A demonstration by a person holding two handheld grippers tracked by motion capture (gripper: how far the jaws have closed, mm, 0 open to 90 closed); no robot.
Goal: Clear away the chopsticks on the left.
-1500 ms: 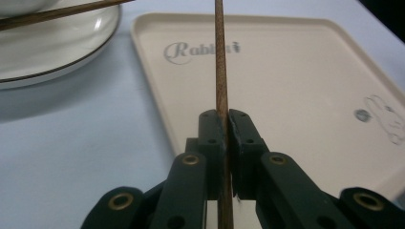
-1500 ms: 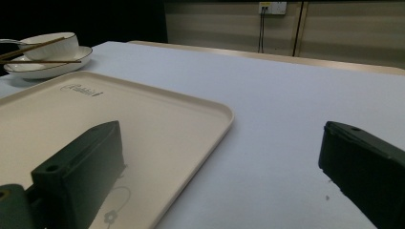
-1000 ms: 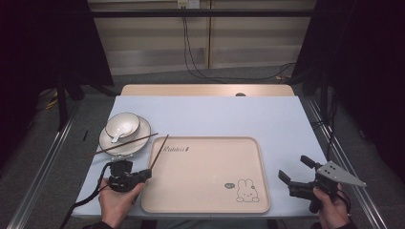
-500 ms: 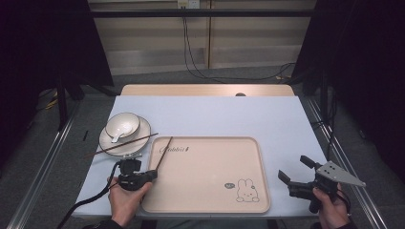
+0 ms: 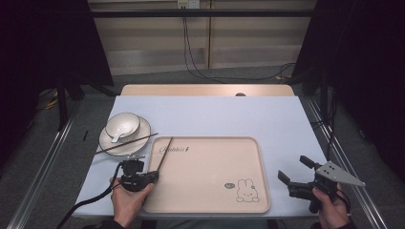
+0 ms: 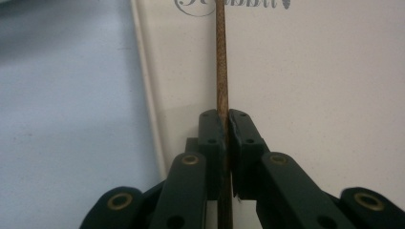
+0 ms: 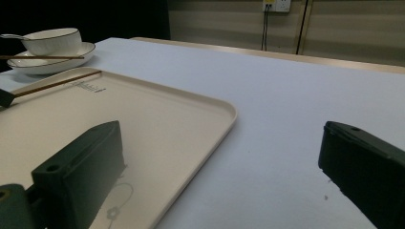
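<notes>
Over at the left of the table, a white plate (image 5: 125, 139) is sitting on the pale blue cloth (image 5: 248, 117), and a small white bowl (image 5: 122, 125) is resting on it with a white spoon (image 5: 118, 136) lying inside, its handle poking out over the rim. A brown chopstick (image 5: 126, 143) is lying across the plate, running slantwise beside the bowl.

Just nearer the person, the left gripper (image 5: 154, 175) is sitting in the left hand (image 5: 128, 202) at the tray's left edge, and its jaws are pinching tight on a second chopstick (image 5: 165, 153). In the left gripper view that chopstick (image 6: 221, 62) is running straight up from between the closed pads (image 6: 210, 131), reaching toward the printed lettering on the tray.

The beige tray (image 5: 205, 181) is taking up the middle, bare inside apart from its lettering, a little rabbit drawing (image 5: 244, 190) near the front right corner, and the held chopstick slanting over its left part.

Off to the right, well apart from the tray, the right gripper (image 5: 295, 171) is hovering in the right hand (image 5: 332, 210) with its jaws spread wide, holding nothing.
</notes>
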